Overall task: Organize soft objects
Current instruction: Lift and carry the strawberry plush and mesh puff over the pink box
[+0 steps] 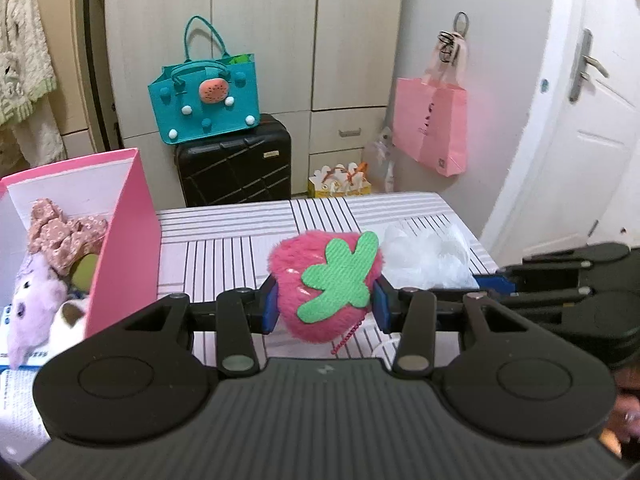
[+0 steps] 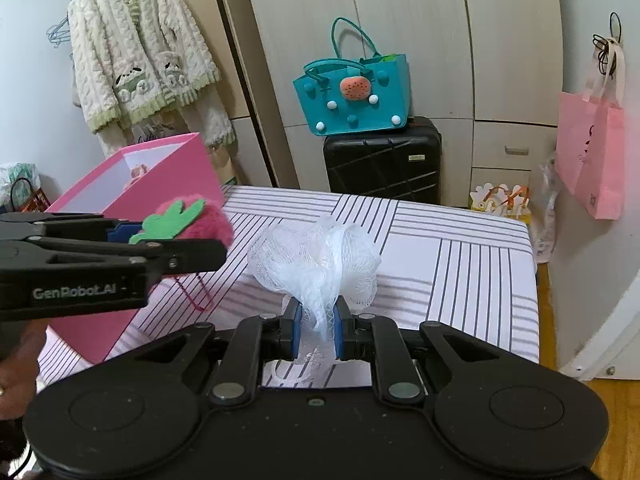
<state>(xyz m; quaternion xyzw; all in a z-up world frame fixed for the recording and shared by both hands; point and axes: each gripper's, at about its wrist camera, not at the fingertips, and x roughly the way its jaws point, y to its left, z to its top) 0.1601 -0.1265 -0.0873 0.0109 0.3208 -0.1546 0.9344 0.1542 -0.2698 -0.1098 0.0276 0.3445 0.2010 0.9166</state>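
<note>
My left gripper is shut on a fluffy pink strawberry plush with a green felt leaf, held above the striped table. It also shows in the right wrist view, next to the pink box. My right gripper is shut on a white mesh bath pouf, held over the table. The pouf also shows right of the strawberry in the left wrist view. The pink box at the left holds a purple plush, a floral scrunchie and other soft items.
A black suitcase with a teal bag on it stands behind the table. A pink bag hangs on the right wall. A fuzzy cardigan hangs at the left. Wardrobe doors fill the back.
</note>
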